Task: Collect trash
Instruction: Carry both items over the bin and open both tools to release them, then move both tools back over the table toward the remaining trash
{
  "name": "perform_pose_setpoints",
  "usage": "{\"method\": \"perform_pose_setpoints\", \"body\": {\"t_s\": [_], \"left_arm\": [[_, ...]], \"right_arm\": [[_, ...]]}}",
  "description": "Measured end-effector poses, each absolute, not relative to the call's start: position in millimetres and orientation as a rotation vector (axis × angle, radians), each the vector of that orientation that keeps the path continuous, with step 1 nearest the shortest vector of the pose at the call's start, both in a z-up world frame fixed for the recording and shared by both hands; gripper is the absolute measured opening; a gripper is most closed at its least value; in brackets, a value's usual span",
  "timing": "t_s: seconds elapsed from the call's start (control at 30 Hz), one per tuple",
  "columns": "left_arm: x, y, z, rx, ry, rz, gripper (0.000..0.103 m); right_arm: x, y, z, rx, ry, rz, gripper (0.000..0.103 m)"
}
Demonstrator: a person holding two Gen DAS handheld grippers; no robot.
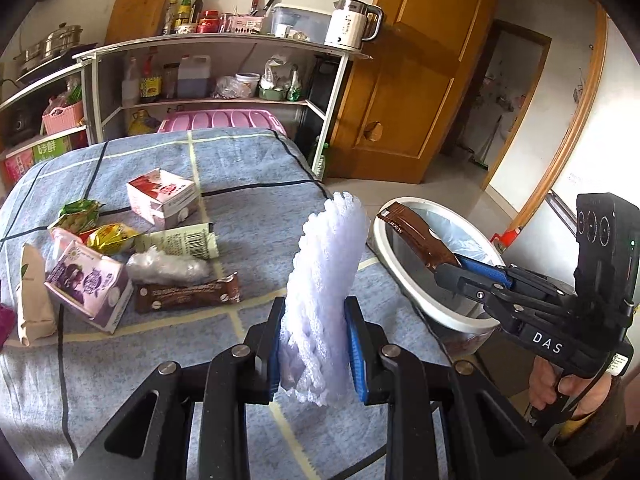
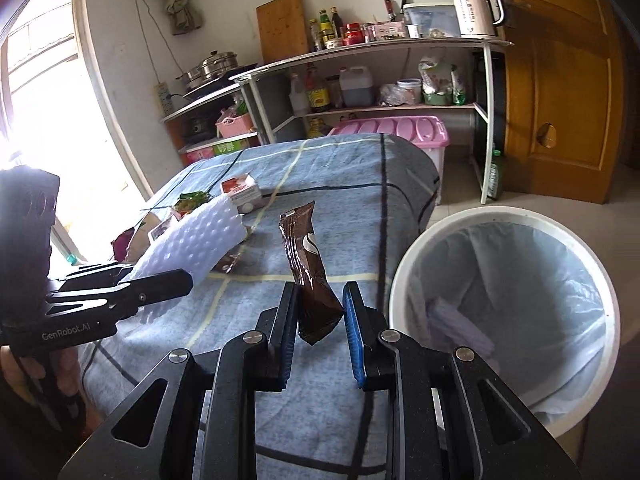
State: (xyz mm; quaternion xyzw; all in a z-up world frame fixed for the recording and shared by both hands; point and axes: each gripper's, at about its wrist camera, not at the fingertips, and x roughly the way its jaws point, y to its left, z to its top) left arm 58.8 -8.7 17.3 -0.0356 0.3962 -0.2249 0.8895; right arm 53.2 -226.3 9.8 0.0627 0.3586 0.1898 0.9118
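Purple carton (image 2: 460, 326) inside bin (image 2: 400, 276), right view only

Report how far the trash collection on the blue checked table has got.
Done: at least one pale item already lies in the white lined bin. In hand: the left gripper clamps a white foam net sleeve; the right gripper clamps a brown snack wrapper beside the bin. Left: two cartons, a second brown wrapper and several packets on the table.

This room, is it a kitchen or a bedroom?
Probably a home kitchen or storeroom: open shelves hold sauce bottles, an electric kettle and a steamer pot. The blue checked cloth seems to cover a table.
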Motion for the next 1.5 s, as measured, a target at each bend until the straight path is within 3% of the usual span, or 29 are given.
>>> {"method": "perform_pose_setpoints", "body": {"t_s": [0.9,1.1,1.17,1.23,1.5], "left_arm": [[120.3,-178.3,-15.3,-0.005,0.953,-0.698,0.028],[122.5,-192.8,-18.4,0.016,0.957,-0.695,0.046],[123.7,-193.1,-19.6,0.019,0.961,-0.681,0.054],[123.7,-191.8,-19.6,0.014,0.963,-0.673,0.055],[113.8,-166.3,-2.8,-0.021,0.916,-0.655,0.055]], "right_arm": [[62.6,-359.3,-14.9,0.155,0.809,-0.009,0.025],[68.3,-371.9,-21.8,0.149,0.833,-0.044,0.031],[68.0,-373.6,-22.5,0.154,0.833,-0.039,0.039],[67.7,-374.0,-22.7,0.151,0.833,-0.045,0.043],[62.8,-371.8,-13.2,0.182,0.808,-0.048,0.044]]}}
